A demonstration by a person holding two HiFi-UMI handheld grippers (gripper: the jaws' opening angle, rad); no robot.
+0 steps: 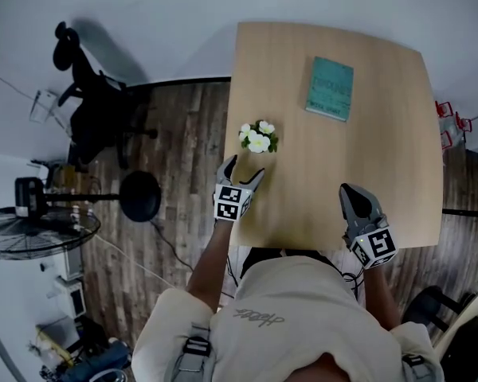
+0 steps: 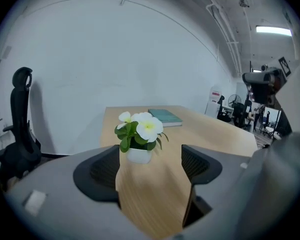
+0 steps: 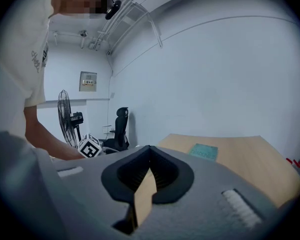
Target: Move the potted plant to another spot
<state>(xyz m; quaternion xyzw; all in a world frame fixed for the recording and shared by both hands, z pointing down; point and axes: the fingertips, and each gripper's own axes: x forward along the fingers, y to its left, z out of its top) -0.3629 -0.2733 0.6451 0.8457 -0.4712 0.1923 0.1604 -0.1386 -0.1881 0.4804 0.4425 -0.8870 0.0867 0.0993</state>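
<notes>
The counter (image 1: 382, 157) is mostly bare. The wide stretch from the potted plant (image 1: 258, 137) by the left edge across to the right edge lies open, and so does the near half ahead of the right tongs (image 1: 349, 193). Only the book (image 1: 330, 88) near the far edge takes up room. The left tongs (image 1: 245, 167) stand wide just short of the plant, with bare wood between the jaws. An office chair (image 1: 95, 106) stands on the floor well off the left edge.

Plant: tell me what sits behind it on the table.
A teal book lies flat behind the plant, apart from it. In the left gripper view the plant covers the table just behind it.
</notes>
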